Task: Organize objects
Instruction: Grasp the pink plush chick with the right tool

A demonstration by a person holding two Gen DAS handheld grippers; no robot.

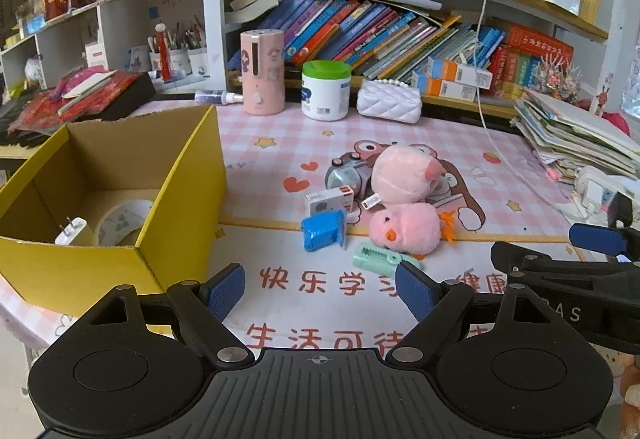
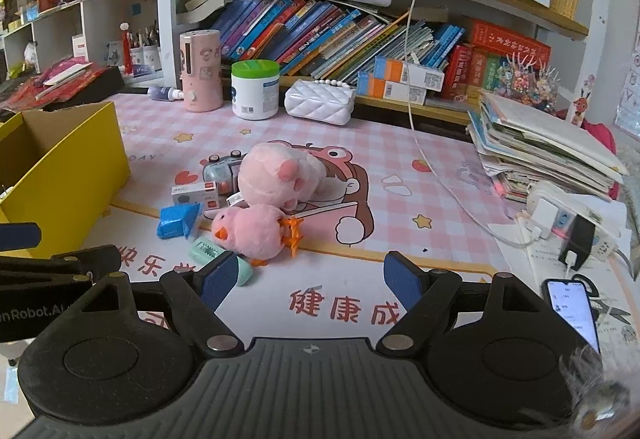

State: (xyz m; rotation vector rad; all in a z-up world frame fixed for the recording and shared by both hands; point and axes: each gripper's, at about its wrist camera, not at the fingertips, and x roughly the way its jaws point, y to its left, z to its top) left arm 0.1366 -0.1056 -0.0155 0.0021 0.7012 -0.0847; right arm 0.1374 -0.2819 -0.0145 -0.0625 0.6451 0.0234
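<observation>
A pile of small things lies mid-mat: a pink plush chick [image 1: 406, 229] [image 2: 250, 231], a bigger pink plush pig [image 1: 404, 175] [image 2: 280, 175], a blue packet [image 1: 324, 230] [image 2: 178, 220], a mint green clip [image 1: 380, 258] [image 2: 218, 253], a small white box [image 1: 329, 200] [image 2: 196, 194] and a grey toy camera [image 1: 344, 175] [image 2: 220, 169]. An open yellow cardboard box [image 1: 176, 199] [image 2: 80, 167] stands on the left; it holds a tape roll [image 1: 122, 221] and a white plug [image 1: 71, 231]. My left gripper [image 1: 320, 289] is open and empty, in front of the pile. My right gripper [image 2: 308, 281] is open and empty, just right of the chick.
A pink dispenser [image 1: 262, 73], a white tub with green lid [image 1: 326, 91] and a white quilted purse [image 1: 388, 101] stand at the back under full bookshelves. A stack of books [image 2: 540, 147], a power strip [image 2: 560, 215] with a white cable and a phone [image 2: 572, 309] are on the right.
</observation>
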